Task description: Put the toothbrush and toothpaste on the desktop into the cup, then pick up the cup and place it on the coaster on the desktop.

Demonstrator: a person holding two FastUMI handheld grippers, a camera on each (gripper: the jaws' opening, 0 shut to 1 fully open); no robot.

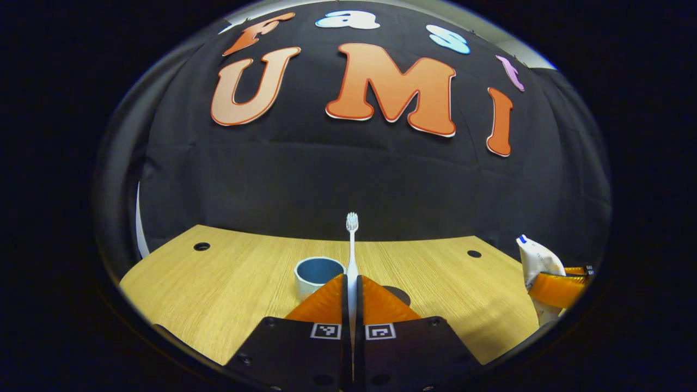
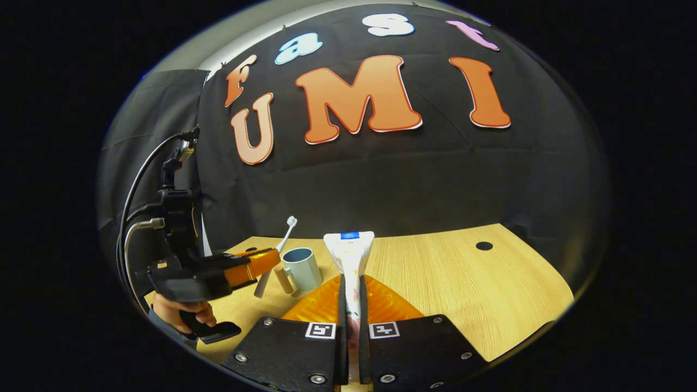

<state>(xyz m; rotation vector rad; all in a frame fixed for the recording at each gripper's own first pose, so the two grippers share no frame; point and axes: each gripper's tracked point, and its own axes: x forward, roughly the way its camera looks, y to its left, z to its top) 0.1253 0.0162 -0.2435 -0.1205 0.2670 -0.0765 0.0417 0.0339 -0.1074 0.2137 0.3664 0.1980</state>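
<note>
In the left gripper view, the wood-grain desktop (image 1: 228, 294) runs pale and matte, with small round dark holes near its far edge. On it stands a squat cup (image 1: 318, 275), smooth and rounded, pale outside and blue within. Just right of the cup, the left gripper (image 1: 352, 291) has both fingers pressed together on the thin white handle of the toothbrush (image 1: 352, 245), which stands upright between them with its bristled head well above the tips. A dark round patch, possibly the coaster (image 1: 400, 294), peeks from behind the right finger; it is too hidden to be sure. At the far right the toothpaste (image 1: 536, 261) shows as a soft white tube.

In the right gripper view, a hand (image 2: 182, 313) holds the left gripper at the left, toothbrush tilted beside the cup's stubby handle. In the middle, the right gripper (image 2: 352, 296) is clamped on the flat, flared tube, crimped end up. Its print is unreadable.
</note>
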